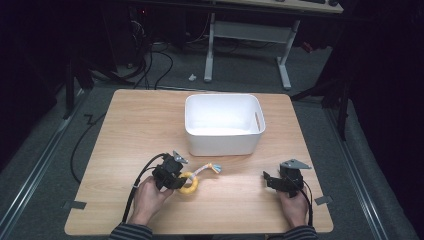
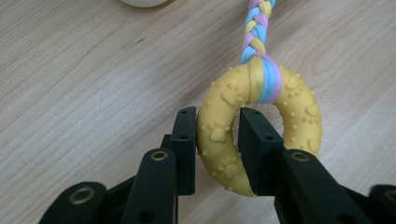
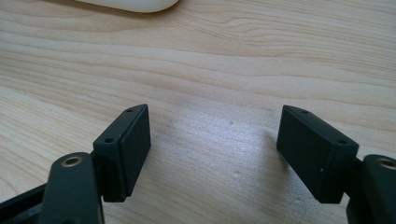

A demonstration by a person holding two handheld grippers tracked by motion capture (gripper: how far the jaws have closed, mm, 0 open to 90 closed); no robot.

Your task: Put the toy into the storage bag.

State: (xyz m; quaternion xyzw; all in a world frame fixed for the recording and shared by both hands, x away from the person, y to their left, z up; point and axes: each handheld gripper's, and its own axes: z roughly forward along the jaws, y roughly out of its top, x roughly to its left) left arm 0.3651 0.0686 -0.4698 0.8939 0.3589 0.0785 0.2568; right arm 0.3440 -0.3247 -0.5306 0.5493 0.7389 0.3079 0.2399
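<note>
A yellow rubber ring toy (image 2: 299, 116) with paw prints lies on the wooden table, with a braided pastel rope (image 2: 256, 28) tied through it. In the high view the ring (image 1: 190, 183) sits near the table's front left and the rope (image 1: 207, 168) runs right and away. My left gripper (image 2: 217, 135) is shut on the ring's near left arc, one jaw inside the hole and one outside. The same gripper (image 1: 176, 179) is held by a hand. My right gripper (image 3: 212, 149) stands open over bare wood, and in the high view this gripper (image 1: 270, 179) is at the front right.
A white plastic bin (image 1: 223, 124) stands at the middle back of the table (image 1: 130, 130); its rounded corners peek into the tops of both gripper views. Bare wood lies between the two grippers. Cables and a desk frame are on the floor beyond the table.
</note>
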